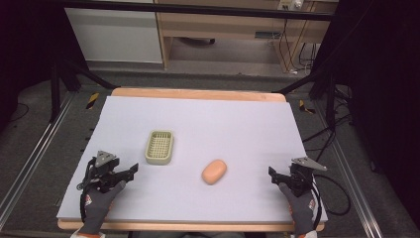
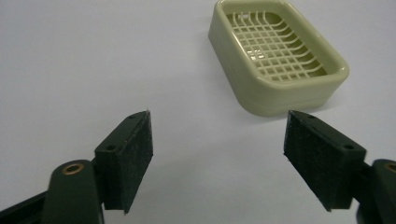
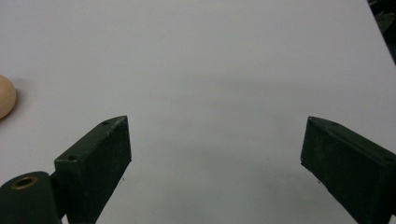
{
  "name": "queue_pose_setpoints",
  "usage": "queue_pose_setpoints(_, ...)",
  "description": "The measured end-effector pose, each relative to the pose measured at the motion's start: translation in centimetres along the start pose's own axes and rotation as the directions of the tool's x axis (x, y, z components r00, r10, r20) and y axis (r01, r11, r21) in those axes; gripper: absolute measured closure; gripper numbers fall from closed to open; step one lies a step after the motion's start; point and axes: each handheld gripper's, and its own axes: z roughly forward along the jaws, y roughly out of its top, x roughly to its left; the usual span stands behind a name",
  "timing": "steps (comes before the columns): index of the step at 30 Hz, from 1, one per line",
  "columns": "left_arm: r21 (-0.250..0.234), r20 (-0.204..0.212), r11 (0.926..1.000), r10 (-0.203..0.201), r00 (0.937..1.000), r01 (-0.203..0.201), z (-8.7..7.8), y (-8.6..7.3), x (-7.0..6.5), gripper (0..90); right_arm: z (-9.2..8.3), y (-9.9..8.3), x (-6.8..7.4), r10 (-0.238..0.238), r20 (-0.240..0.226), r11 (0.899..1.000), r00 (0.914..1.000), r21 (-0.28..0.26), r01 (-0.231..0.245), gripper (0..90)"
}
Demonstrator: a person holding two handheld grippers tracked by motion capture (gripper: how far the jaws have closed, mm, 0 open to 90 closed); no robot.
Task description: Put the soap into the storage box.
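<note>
A pale green soap dish with a grid floor sits left of the table's middle; it is empty and shows again in the left gripper view, ahead and to the right of the jaws. An orange oval soap bar lies on the sheet to the dish's right, and its edge peeks in at the left of the right gripper view. My left gripper rests near the front left, open, holding nothing. My right gripper rests at the front right, open and empty.
A white sheet covers the wooden table. Gloved hands hold both grippers at the front edge. Black cables trail off the right side. Shelving and a dark frame stand beyond the far edge.
</note>
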Motion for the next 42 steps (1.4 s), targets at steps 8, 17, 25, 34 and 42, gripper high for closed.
queue_pose_setpoints(8, -0.013, 0.014, 0.9999, 0.011, 0.9998, -0.011, -0.3, 0.3, -0.9, 30.7, 0.2, -0.1, 0.7, -0.062, -0.005, 0.998, 0.9981, 0.029, 0.062, 9.7)
queue_pose_setpoints(17, -0.018, 0.046, 0.9989, 0.044, 0.9980, -0.043, -0.7, 0.5, -2.1, 32.7, 0.0, -0.3, 0.8, -0.058, -0.017, 0.998, 0.9982, 0.024, 0.058, 9.7)
queue_pose_setpoints(25, -0.008, 0.072, 0.9983, 0.058, 0.9957, -0.058, -0.4, 0.6, -2.9, 32.3, 0.0, -0.3, 1.0, -0.062, -0.022, 0.998, 0.9979, 0.022, 0.062, 9.5)
queue_pose_setpoints(34, 0.001, 0.098, 0.9965, 0.083, 0.9917, -0.084, 0.0, 0.6, -4.2, 29.6, -0.1, -0.3, 1.1, -0.063, -0.027, 0.998, 0.9977, 0.012, 0.063, 9.0)
queue_pose_setpoints(42, 0.010, 0.121, 0.9950, 0.098, 0.9878, -0.100, 0.4, 0.7, -5.1, 27.0, -0.2, -0.3, 1.1, -0.070, -0.024, 0.998, 0.9973, 0.002, 0.070, 8.9)
